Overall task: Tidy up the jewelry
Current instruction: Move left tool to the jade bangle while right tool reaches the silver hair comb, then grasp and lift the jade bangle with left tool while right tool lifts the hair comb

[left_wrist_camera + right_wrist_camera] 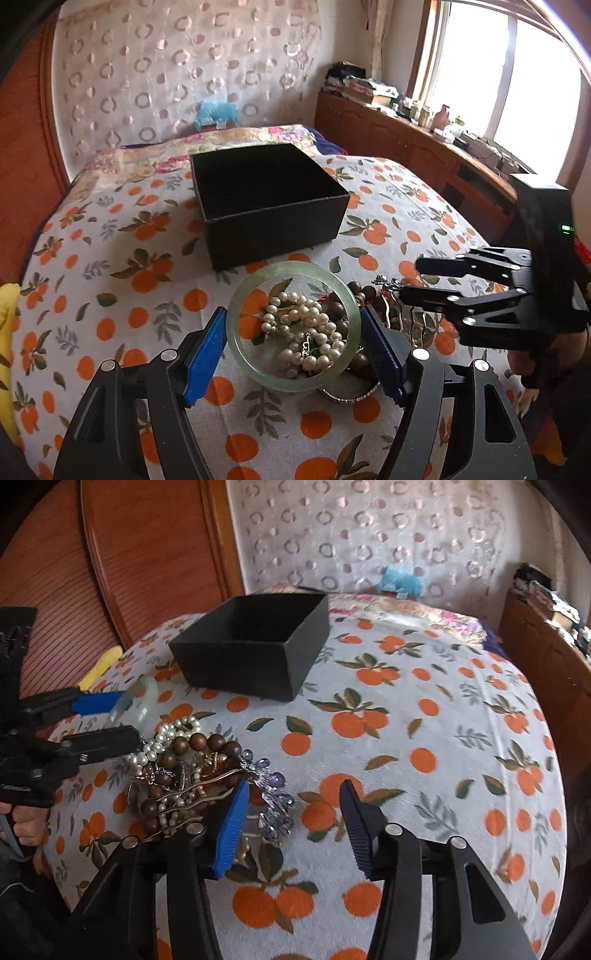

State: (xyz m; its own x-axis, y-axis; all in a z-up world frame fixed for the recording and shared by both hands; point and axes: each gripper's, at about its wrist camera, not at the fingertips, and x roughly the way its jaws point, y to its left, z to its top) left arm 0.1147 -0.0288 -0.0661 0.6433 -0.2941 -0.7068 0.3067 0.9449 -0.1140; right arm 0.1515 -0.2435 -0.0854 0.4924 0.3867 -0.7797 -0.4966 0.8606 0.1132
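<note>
My left gripper [293, 326] is shut on a pale green jade bangle [236, 314], held just above a jewelry pile of white pearls [306, 332] and brown wooden beads [364, 291]. In the right wrist view the bangle [146, 696] sits between the left gripper's fingers [98, 701], over the pile [184, 771] with a purple crystal hairpiece [271, 794]. My right gripper [291, 808] is open and empty, its left finger at the pile's right edge. An open, empty black box [266, 199] stands behind the pile on the bed.
The bedspread [424, 720] has an orange-fruit print. A wooden headboard [147, 554] is at left, a wooden cabinet [406, 144] with clutter under the window at right. A yellow cloth [99, 666] lies at the bed's left edge.
</note>
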